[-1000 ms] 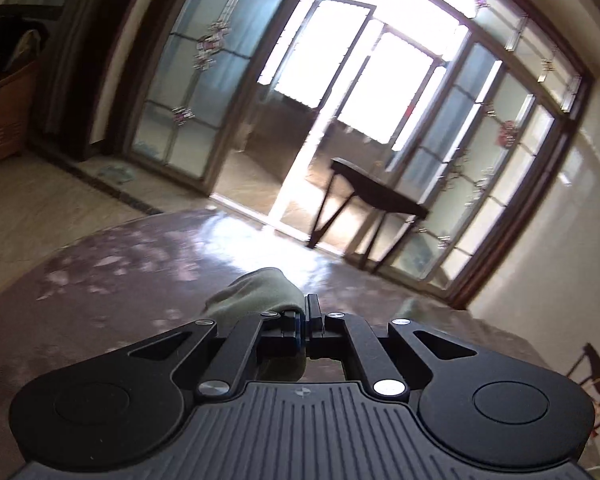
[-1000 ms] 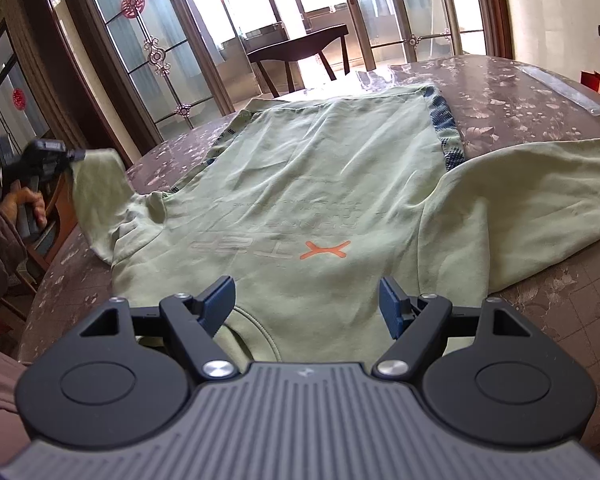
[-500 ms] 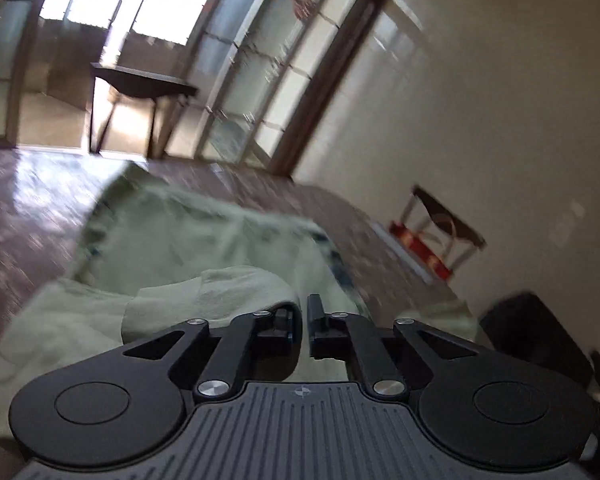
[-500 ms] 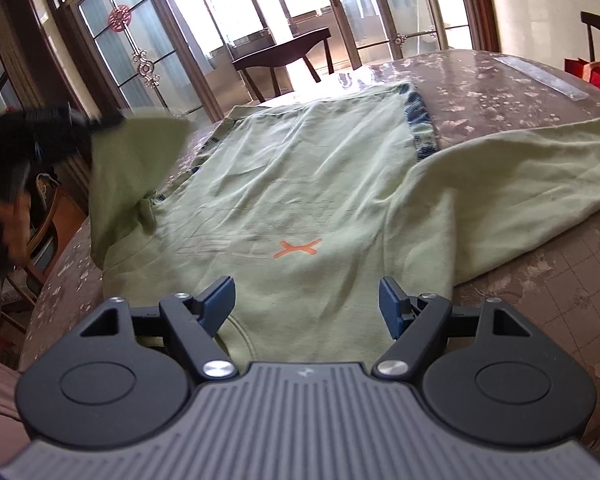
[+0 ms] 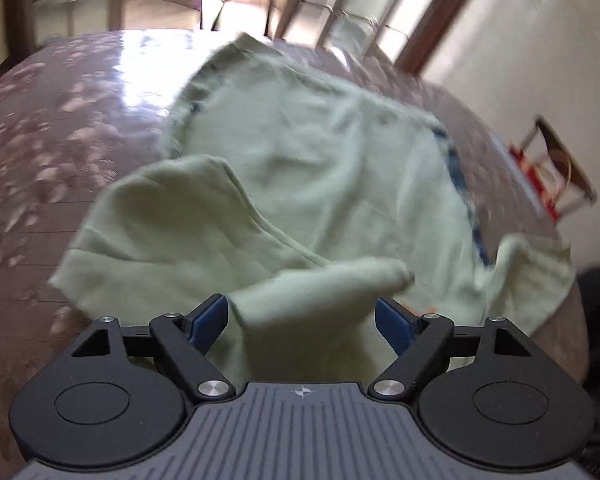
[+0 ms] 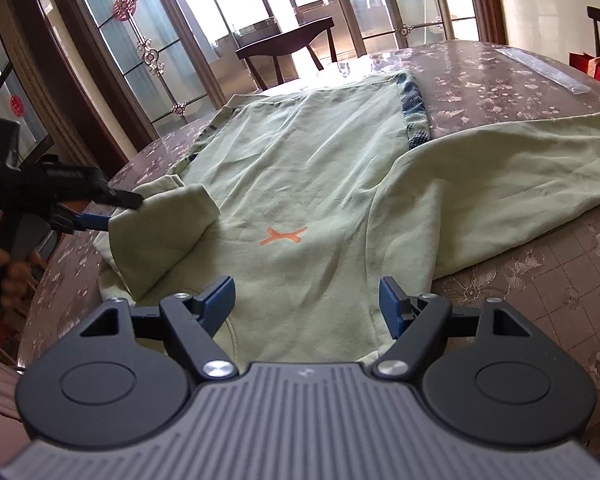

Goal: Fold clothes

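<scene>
- Light-green sweatshirt [image 6: 308, 184] lies spread face-up on a round table [image 6: 520, 80] with a brown floral covering; an orange X mark [image 6: 283, 236] shows on the chest.
- A blue patterned band [image 6: 414, 120] runs along its far right edge.
- Right sleeve [image 6: 520, 168] extends to the right across the table, reaching toward the table's right edge.
- Left sleeve [image 6: 168, 228] is folded over onto the body at the left, its end raised off the fabric.
- Left gripper [image 5: 302, 316]: fingers spread apart, blue pads [image 5: 210, 320] clear on either side; the sleeve's cuff end [image 5: 340, 280] sits between them, not pinched. The left view is motion-blurred.
- In the right view the left gripper [image 6: 100, 210] is at the far left, just beside the raised sleeve; contact cannot be confirmed.
- Right gripper [image 6: 308, 300]: fingers wide apart, holding nothing, hovering over the near edge of the sweatshirt.
- Dark wooden chair [image 6: 292, 40] stands beyond the table, before glazed doors [image 6: 148, 52].
- Red bag [image 6: 596, 70] at far right.
</scene>
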The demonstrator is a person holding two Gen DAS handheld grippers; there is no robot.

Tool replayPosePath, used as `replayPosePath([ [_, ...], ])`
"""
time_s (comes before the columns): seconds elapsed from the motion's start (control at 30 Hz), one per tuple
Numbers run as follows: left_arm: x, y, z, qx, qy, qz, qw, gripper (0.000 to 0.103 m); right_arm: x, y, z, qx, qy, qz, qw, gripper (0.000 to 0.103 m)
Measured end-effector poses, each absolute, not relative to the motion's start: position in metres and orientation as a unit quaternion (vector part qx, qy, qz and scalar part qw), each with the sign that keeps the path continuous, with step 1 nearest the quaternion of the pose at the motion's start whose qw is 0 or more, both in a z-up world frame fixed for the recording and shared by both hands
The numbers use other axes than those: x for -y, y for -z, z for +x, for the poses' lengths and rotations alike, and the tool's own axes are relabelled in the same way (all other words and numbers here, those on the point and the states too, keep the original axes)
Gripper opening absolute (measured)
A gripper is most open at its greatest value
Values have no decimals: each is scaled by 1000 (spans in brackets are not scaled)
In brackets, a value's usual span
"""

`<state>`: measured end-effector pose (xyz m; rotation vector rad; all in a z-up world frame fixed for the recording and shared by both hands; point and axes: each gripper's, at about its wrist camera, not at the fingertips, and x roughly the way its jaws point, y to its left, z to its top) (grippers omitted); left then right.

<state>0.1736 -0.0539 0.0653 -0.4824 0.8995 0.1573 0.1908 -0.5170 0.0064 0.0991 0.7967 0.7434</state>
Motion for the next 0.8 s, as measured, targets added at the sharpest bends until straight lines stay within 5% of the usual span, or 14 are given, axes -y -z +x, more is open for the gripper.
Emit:
replayPosePath([
  [0.27,86,-80,169,-422,6,-216,881,89,506,-7,200,-373,-379,27,846,76],
  [0.4,89,-65,185,-488,-109,-145,854,89,488,-12,200,-362,-405,10,839,79],
  [0.8,41,-47,160,-548,-251,-150,784,90,389,-13,174,-303,-502,-108,803,80],
])
